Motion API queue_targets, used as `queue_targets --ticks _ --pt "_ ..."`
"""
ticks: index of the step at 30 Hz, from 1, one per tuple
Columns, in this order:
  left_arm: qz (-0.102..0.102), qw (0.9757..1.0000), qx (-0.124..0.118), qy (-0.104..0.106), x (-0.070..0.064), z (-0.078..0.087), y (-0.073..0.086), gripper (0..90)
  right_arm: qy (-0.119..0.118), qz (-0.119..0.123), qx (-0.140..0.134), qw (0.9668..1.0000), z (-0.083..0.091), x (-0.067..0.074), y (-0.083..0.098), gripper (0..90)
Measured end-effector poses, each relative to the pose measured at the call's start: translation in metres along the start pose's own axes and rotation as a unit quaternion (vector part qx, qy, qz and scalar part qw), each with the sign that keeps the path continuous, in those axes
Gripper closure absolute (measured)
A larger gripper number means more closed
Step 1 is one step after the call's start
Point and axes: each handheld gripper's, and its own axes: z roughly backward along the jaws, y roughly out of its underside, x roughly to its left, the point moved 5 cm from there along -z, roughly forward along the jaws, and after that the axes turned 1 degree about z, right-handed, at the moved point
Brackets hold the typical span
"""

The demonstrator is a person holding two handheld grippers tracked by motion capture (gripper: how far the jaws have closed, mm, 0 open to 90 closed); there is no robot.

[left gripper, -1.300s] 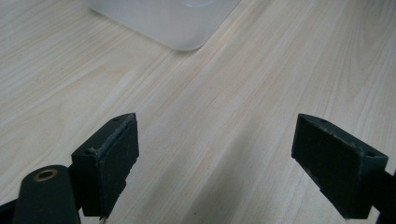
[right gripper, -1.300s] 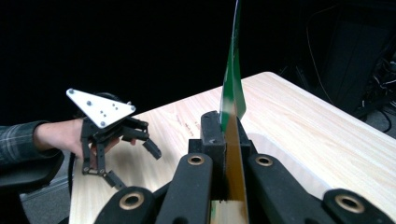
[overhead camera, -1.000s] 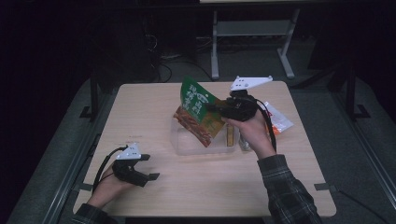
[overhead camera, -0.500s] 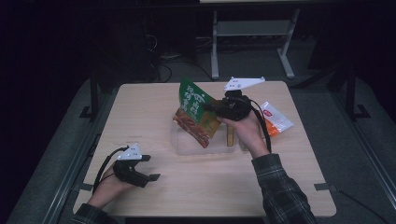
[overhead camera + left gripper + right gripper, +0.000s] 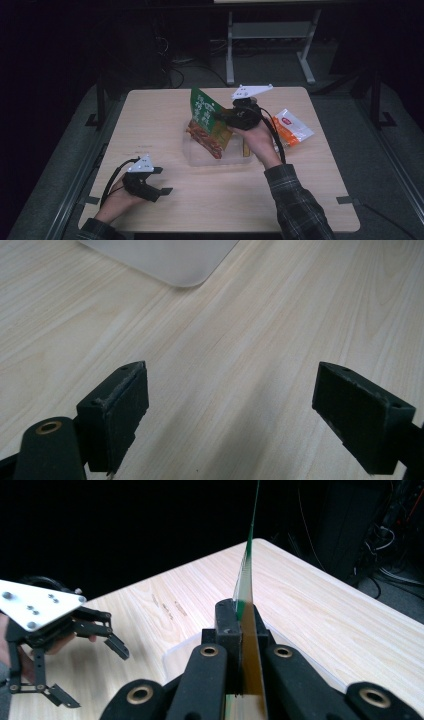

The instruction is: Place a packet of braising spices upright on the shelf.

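A green snack bag (image 5: 206,116) with a red-brown lower part hangs tilted over a clear shallow tray (image 5: 200,156) at the table's middle. My right gripper (image 5: 223,118) is shut on the bag's right edge. In the right gripper view the bag (image 5: 247,575) shows edge-on, pinched between the closed jaws of the right gripper (image 5: 243,616). My left gripper (image 5: 161,180) rests near the front left of the table, jaws wide apart and nothing between them. In its own view the left gripper (image 5: 230,390) stands over bare wood, with the tray's corner (image 5: 170,262) ahead.
An orange and white packet (image 5: 291,128) lies on the table (image 5: 150,120) to the right of the right hand. A yellowish item (image 5: 245,148) sits in the tray's right end. Metal stand legs (image 5: 265,45) rise behind the table.
The right gripper has carried the green bag a little to the left and down, over the tray. The left gripper has stayed put.
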Motion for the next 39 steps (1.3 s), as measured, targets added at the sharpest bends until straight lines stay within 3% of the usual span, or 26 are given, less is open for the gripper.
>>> queue_targets --ticks 12,21,30,35,39 --pt "-0.008 0.9999 0.009 0.000 -0.001 -0.001 0.001 14.5 0.007 0.000 0.025 0.9996 -0.020 -0.003 0.007 89.8" --pt "-0.010 0.9998 0.015 0.000 -0.002 -0.003 0.001 14.4 0.010 0.002 0.023 0.9997 -0.026 -0.004 0.006 86.3" --pt "-0.009 0.9998 0.018 0.002 -0.003 -0.005 0.002 14.4 0.023 0.015 0.038 0.9989 -0.028 0.000 0.009 68.6" --pt "-0.007 0.9998 0.020 0.002 -0.002 -0.005 0.003 14.4 0.040 0.018 0.043 0.9981 -0.024 0.003 0.017 46.0" --pt "-0.002 0.9998 0.019 0.002 -0.002 -0.006 0.003 14.4 0.034 0.009 0.043 0.9985 -0.014 0.004 0.022 39.4"
